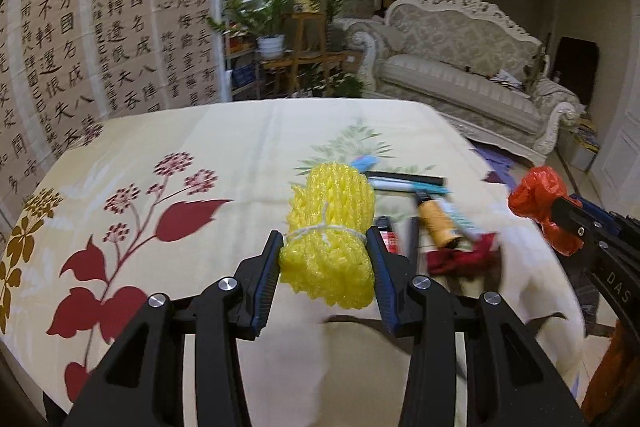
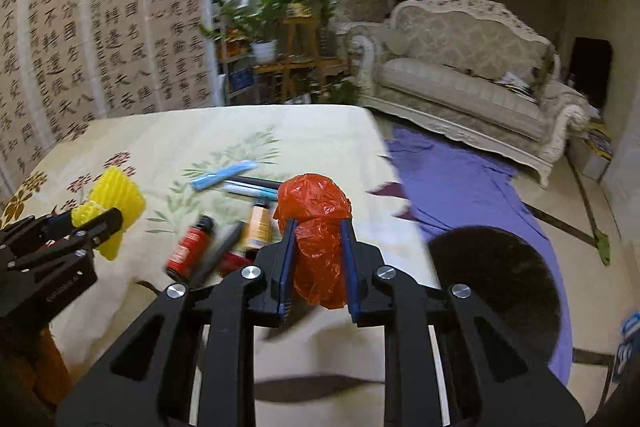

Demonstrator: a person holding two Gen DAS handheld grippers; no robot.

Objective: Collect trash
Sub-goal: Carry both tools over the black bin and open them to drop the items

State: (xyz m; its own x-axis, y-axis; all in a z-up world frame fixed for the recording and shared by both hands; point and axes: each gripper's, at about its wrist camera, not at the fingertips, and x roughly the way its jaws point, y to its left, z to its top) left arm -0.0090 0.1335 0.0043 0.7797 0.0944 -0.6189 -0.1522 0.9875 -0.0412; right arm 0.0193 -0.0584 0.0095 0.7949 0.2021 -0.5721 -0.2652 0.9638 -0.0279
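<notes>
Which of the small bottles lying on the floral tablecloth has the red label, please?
The dark-capped red bottle, lying nearer the left gripper; the other bottle beside it is orange-yellow.

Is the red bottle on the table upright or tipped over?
Tipped: the red bottle lies on its side on the tablecloth.

A yellow foam-net bundle (image 1: 329, 235), tied round its middle with white string, is pinched upright above the floral cloth. A crumpled red plastic bag (image 2: 318, 237) is likewise squeezed at its waist, bulging above and below.
</notes>
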